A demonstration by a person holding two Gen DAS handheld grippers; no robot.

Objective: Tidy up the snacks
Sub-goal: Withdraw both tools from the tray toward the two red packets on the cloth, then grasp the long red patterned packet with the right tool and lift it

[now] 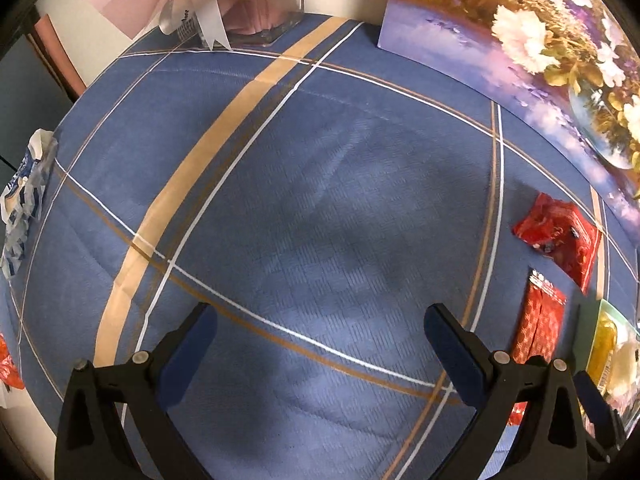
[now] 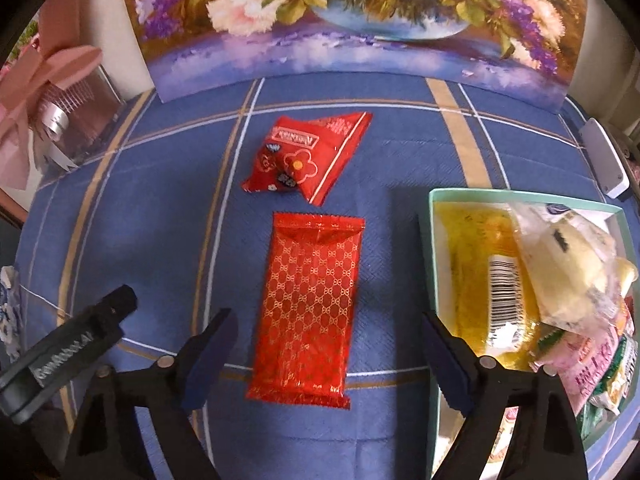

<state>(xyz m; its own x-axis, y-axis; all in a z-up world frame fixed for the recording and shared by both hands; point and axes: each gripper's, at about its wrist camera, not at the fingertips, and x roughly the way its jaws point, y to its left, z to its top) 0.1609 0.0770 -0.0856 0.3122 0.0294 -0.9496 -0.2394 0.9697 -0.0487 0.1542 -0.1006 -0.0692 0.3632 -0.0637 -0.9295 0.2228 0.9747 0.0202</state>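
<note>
Right gripper [image 2: 328, 364] jaws spread wide, nothing pinched, straddling the lower end of the flat red foil packet with gold lattice print [image 2: 310, 304]; long axis runs bottom to top of frame, parallel to the fingers. Left gripper [image 1: 320, 344] spread too, bare blue plaid tablecloth [image 1: 280, 200] between the fingers, same packet [image 1: 540, 324] far right, so right hand nearer. Crumpled red flower-print pouch [image 2: 308, 158] just above, mint-green tray [image 2: 434, 240] right, already full. Contact with the packet not readable; tray cut off lower right
</note>
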